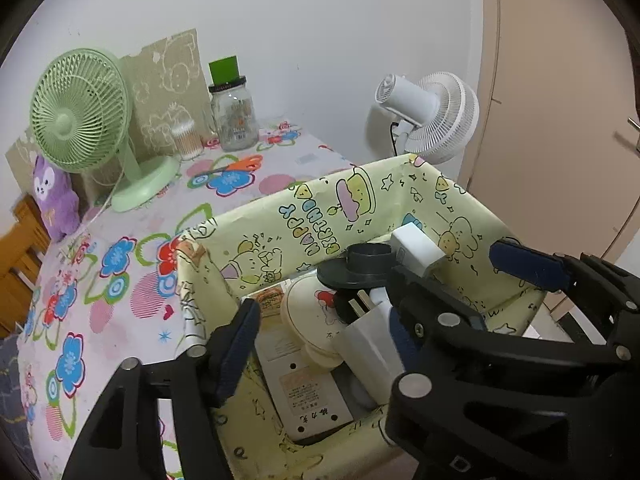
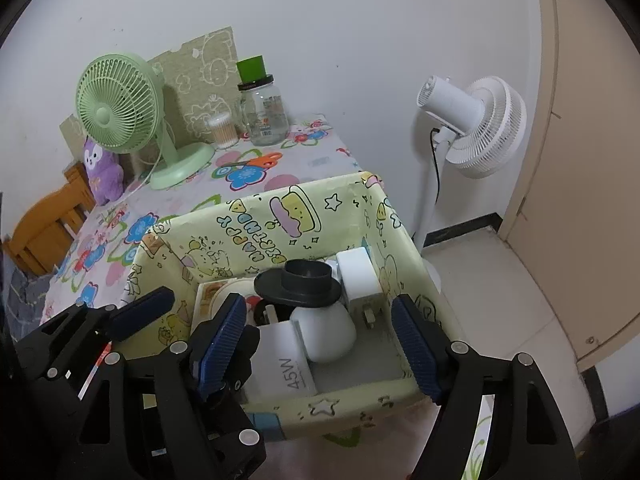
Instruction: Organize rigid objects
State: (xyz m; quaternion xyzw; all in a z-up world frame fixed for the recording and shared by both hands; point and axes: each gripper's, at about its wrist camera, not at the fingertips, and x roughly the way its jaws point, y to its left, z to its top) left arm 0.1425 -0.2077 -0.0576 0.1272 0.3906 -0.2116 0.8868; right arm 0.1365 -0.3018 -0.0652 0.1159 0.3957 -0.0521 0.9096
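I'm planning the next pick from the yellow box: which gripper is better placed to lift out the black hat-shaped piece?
Probably the right gripper. It is open and its fingers frame the black hat-shaped piece in the yellow box. The left gripper, also open, sits nearer the box's left wall.

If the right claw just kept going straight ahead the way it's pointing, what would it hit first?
Most likely the round white gadget lying in the yellow box, or the 45W charger beside it. The open right claw aims down into the box; depth is hard to judge, so which comes first is uncertain.
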